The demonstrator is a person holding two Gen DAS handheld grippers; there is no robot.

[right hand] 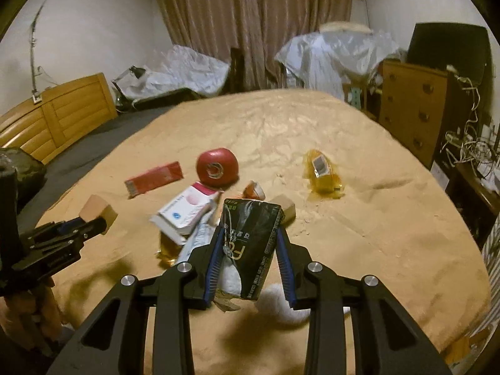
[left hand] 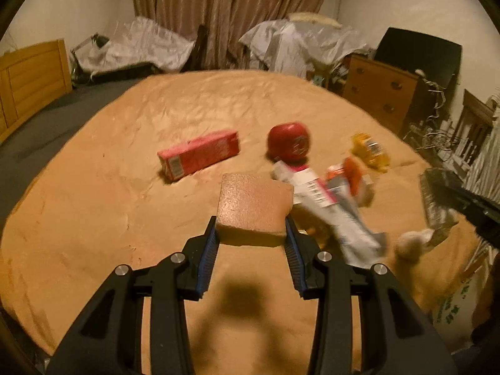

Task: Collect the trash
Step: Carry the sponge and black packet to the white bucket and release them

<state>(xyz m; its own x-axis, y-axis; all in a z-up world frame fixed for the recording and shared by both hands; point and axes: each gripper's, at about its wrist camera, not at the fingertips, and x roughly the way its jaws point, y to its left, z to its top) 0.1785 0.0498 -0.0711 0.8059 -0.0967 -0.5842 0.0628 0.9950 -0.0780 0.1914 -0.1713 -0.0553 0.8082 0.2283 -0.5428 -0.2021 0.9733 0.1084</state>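
Your left tongs [left hand: 251, 234] pinched a tan block [left hand: 254, 207], your right tongs [right hand: 248, 247] a black carton [right hand: 251, 243]; both loads lifted, needing a bin next.

Tan bedspread [right hand: 359, 250] spread wide, wrinkled. Beyond its far edge: brown curtain [right hand: 256, 25], flanked by silvery plastic-covered heaps [right hand: 187, 68]. Left of the bedspread: wooden headboard [right hand: 62, 115]. Right of it: wooden drawer chest [right hand: 409, 106], tangled cables [right hand: 468, 143].

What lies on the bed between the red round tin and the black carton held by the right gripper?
In the right wrist view, a small orange packet lies between the red tin and the black carton in the right gripper.
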